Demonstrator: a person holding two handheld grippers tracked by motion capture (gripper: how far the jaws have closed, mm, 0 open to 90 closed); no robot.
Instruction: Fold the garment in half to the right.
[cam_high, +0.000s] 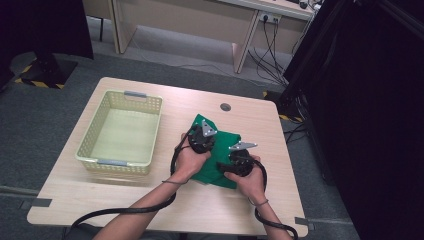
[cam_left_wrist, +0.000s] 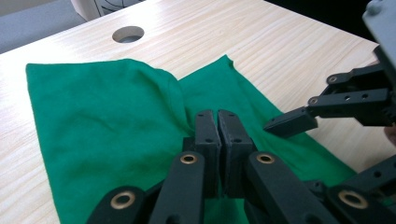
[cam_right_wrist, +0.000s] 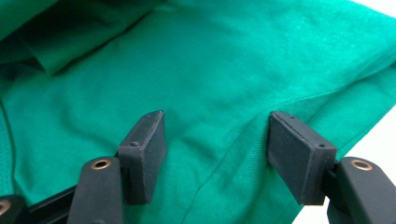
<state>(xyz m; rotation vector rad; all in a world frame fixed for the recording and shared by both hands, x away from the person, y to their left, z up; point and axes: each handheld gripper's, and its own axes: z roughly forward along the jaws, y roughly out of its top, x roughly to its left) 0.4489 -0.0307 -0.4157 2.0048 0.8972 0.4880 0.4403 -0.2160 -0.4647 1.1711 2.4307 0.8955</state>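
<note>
Left gripper (cam_left_wrist: 218, 122) fingers pinched on green cloth (cam_left_wrist: 107, 126); right gripper (cam_right_wrist: 217, 154) spread above it.

From above, my two hands and the gripper bodies cover the middle of the green cloth (cam_high: 220, 155), so I cannot see there where the fingers meet it. In the left gripper view the pressed-together fingers (cam_left_wrist: 208, 135) hide whether any fabric is pinched between them, and the other gripper is cut off at the right edge. In the right gripper view the cloth runs past every edge beyond the fingers (cam_right_wrist: 147, 149).
</note>
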